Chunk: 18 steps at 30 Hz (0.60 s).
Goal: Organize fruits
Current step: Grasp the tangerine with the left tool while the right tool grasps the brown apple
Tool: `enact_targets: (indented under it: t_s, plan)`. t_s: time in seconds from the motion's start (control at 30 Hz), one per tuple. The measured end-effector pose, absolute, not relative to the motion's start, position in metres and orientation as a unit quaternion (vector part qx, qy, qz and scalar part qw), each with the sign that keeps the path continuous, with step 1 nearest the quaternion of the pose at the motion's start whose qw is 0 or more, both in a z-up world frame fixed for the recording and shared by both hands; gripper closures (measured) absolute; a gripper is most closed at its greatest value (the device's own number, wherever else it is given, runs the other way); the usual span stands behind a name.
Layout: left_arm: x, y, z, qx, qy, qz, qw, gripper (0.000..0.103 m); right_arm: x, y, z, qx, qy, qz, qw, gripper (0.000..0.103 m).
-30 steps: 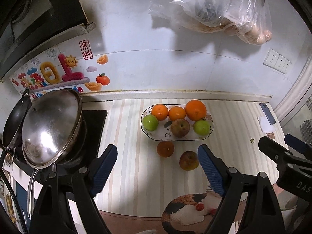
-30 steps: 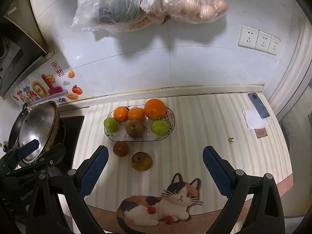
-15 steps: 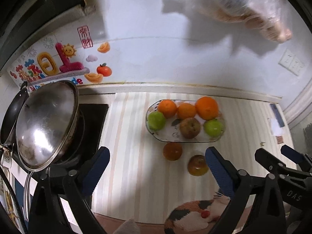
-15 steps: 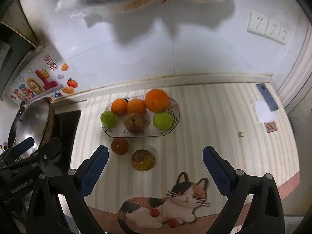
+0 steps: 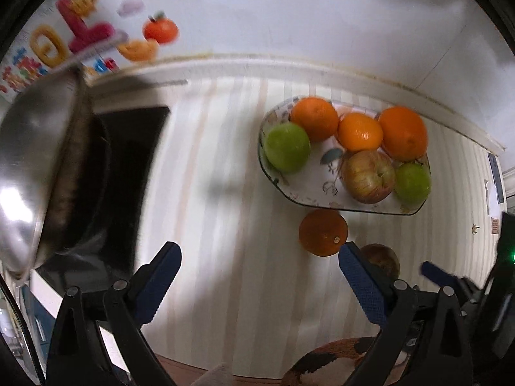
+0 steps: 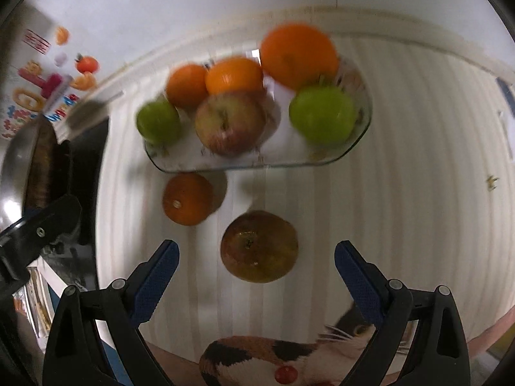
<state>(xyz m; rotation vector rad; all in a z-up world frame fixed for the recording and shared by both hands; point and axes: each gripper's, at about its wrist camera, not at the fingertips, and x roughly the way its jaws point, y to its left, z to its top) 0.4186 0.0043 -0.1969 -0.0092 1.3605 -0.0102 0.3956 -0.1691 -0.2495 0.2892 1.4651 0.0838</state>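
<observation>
A glass fruit plate [image 5: 273, 180] [image 6: 360, 135] on the striped counter holds three oranges, two green apples and a red apple. A dark orange [image 5: 323, 232] [image 6: 187, 198] and a brownish apple [image 5: 381, 259] [image 6: 259, 246] lie loose on the counter in front of it. My left gripper [image 5: 259, 257] is open and empty, left of the dark orange. My right gripper [image 6: 257, 259] is open, its fingers either side of the brownish apple, not touching it.
A steel wok lid [image 5: 35, 160] sits on the black stove [image 5: 128, 167] at left. A cat sticker [image 6: 289, 360] marks the counter's front edge. The wall with stickers [image 5: 96, 32] stands behind. A phone [image 5: 494, 173] lies far right.
Both grippers have moved forward and down toward the counter; the fruit looms much larger. The right gripper now straddles the brownish apple. Both stay open.
</observation>
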Motion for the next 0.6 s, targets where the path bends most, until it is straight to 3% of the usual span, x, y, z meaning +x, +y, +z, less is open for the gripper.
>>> enact_targets:
  t_s: [0.07,0.13,0.17,0.53,0.57,0.6]
  plan:
    - [0.426,0.001,-0.212,-0.015,0.645,-0.012,0.764,0.003,0.397,-0.165,-0.265,0.129,0.675,0.038,0.725,0.009]
    - [0.432,-0.002,-0.222,-0.019,0.657,-0.014,0.754,0.003,0.398,-0.162,-0.276,0.128,0.681,0.041,0.719,0.02]
    - [0.433,-0.004,-0.227,-0.019,0.661,-0.015,0.75,0.003,0.398,-0.16,-0.283,0.124,0.685,0.043,0.716,0.032]
    - [0.449,-0.05,-0.273,0.006,0.696,-0.063,0.715,0.003,0.378,-0.186,-0.286,0.132,0.69,0.033,0.711,0.034]
    - [0.449,-0.055,-0.275,0.011,0.696,-0.065,0.715,0.005,0.377,-0.188,-0.286,0.133,0.691,0.032,0.71,0.034]
    - [0.45,-0.061,-0.278,0.017,0.693,-0.068,0.718,0.015,0.377,-0.189,-0.287,0.133,0.691,0.031,0.71,0.034]
